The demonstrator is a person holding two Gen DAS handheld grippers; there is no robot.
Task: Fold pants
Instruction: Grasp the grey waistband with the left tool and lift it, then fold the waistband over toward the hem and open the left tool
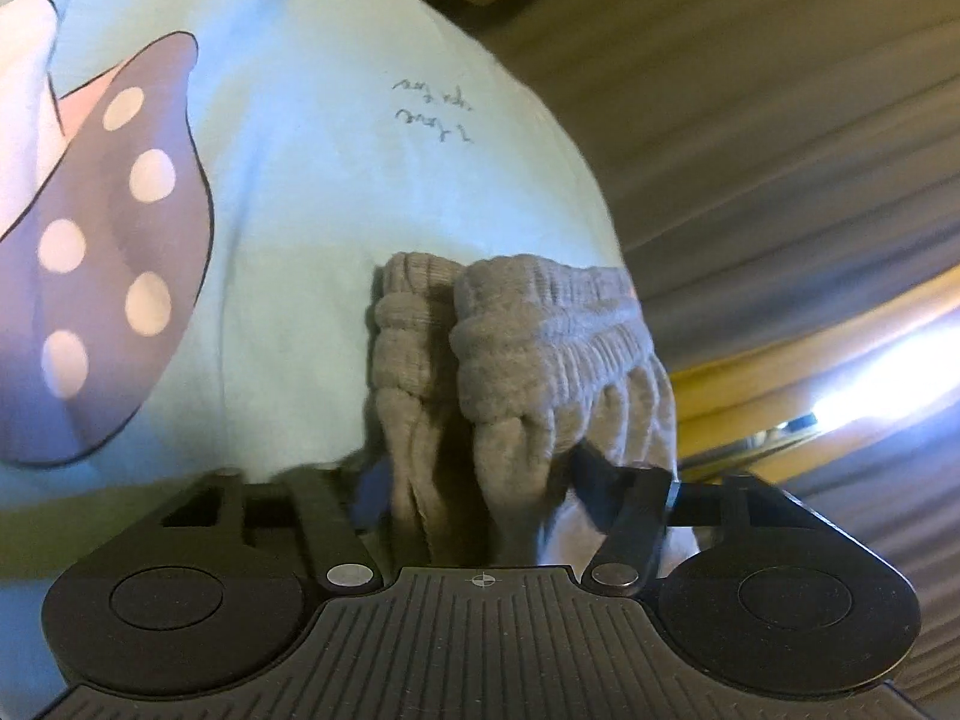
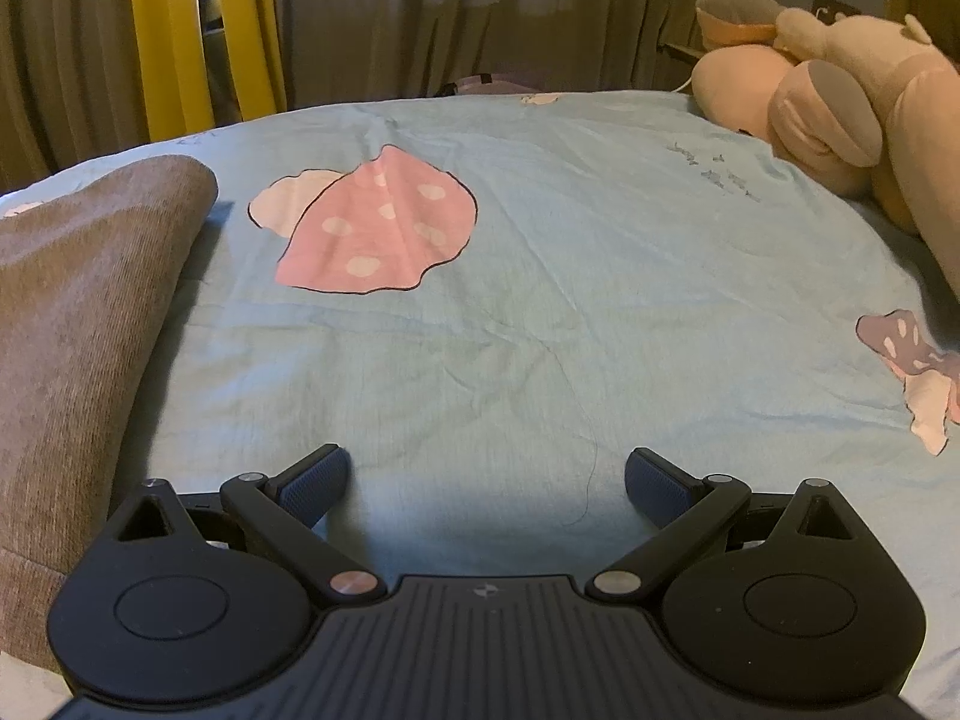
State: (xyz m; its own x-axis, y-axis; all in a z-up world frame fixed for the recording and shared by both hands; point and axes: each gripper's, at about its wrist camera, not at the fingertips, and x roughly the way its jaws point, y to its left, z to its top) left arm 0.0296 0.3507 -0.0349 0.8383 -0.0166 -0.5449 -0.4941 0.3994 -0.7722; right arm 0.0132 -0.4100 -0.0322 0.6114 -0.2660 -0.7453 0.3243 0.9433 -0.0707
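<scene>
The pants are grey-brown knit fabric. In the left wrist view my left gripper [image 1: 480, 480] is shut on their bunched elastic waistband [image 1: 528, 336] and holds it above the light blue bedsheet [image 1: 312, 120]. In the right wrist view a pant leg [image 2: 78, 312] hangs or lies at the left edge, over the bedsheet [image 2: 540, 312]. My right gripper [image 2: 486, 486] is open and empty, just above the sheet, to the right of that pant leg and apart from it.
The sheet carries pink [image 2: 378, 228] and purple [image 1: 120, 252] spotted mushroom prints. Peach plush toys [image 2: 840, 108] lie at the bed's far right corner. Grey and yellow curtains [image 2: 180, 36] hang behind the bed.
</scene>
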